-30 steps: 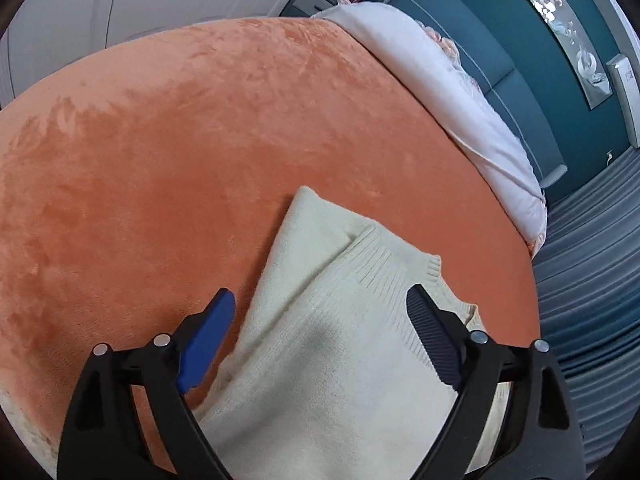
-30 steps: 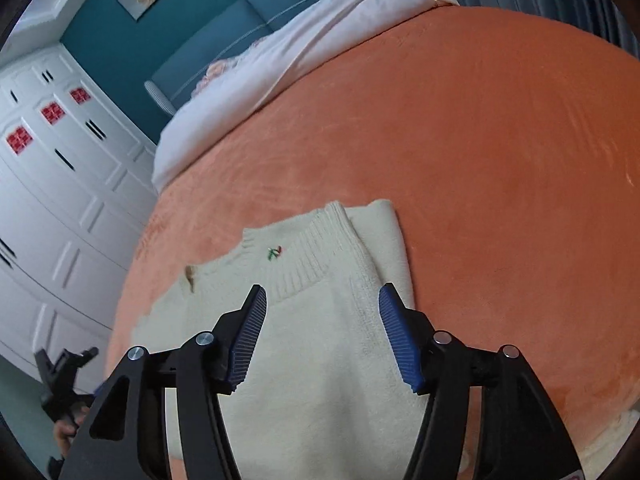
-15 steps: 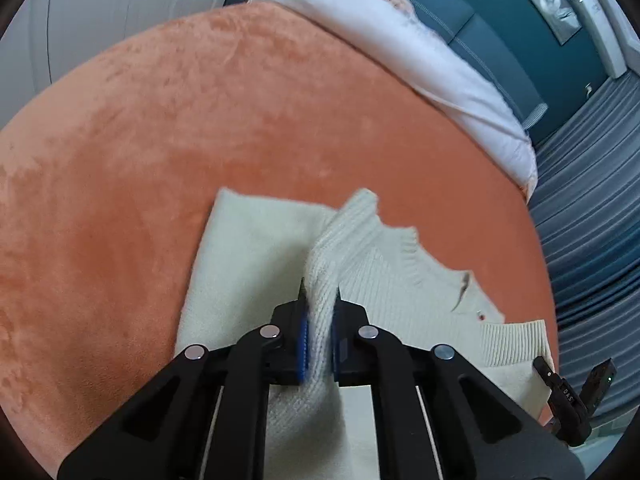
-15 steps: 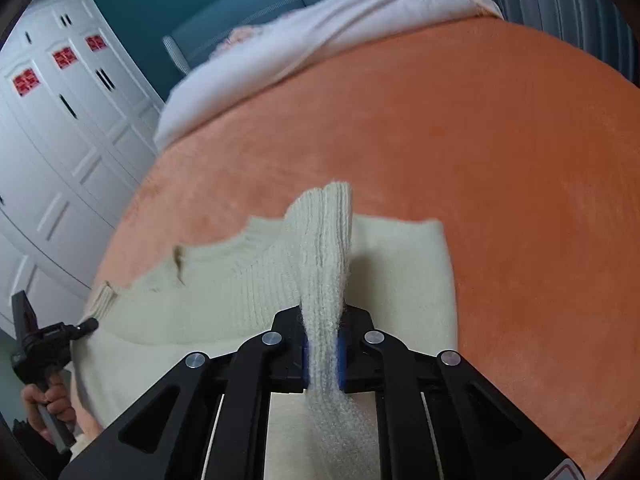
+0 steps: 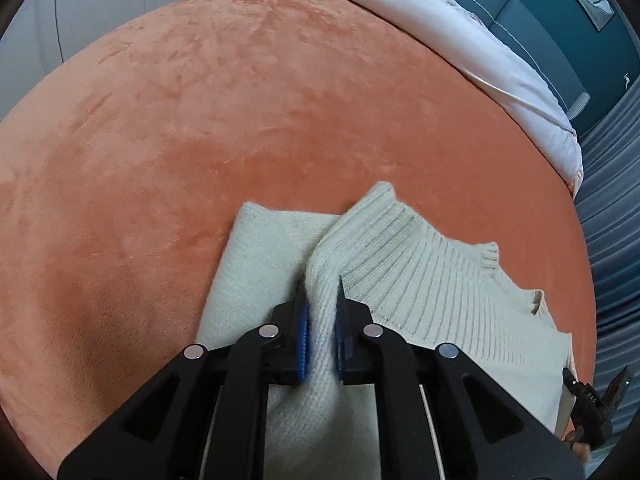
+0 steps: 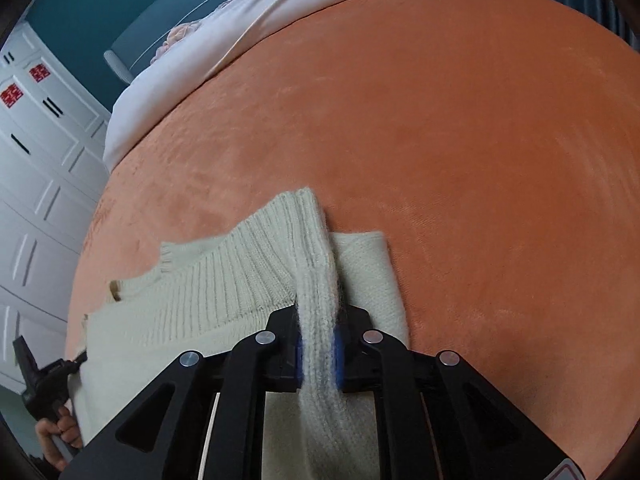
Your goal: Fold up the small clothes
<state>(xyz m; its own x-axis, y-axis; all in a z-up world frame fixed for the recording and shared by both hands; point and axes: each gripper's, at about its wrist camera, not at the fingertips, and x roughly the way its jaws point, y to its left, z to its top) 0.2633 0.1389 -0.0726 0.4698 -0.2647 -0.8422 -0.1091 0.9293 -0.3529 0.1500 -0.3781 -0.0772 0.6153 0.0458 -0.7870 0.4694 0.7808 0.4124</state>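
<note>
A cream knitted sweater (image 5: 420,272) lies partly folded on the orange blanket (image 5: 200,140). My left gripper (image 5: 321,300) is shut on a raised ridge of its ribbed hem and holds that edge lifted above the lower layer. My right gripper (image 6: 318,320) is shut on the hem's other end (image 6: 316,280), also lifted. The hem stretches between the two grippers. The sweater (image 6: 200,292) spreads to the left in the right wrist view. The right gripper shows small at the left view's lower right (image 5: 592,408); the left gripper shows at the right view's lower left (image 6: 44,376).
The orange blanket (image 6: 460,140) covers a bed. A white duvet (image 5: 440,32) and a teal headboard (image 5: 532,28) lie at the far end. White wardrobe doors (image 6: 36,168) stand to one side, grey curtains (image 5: 612,220) to the other.
Both grippers went from open over the flat sweater to shut on its ribbed hem. They have since lifted the hem and drawn it up and forward.
</note>
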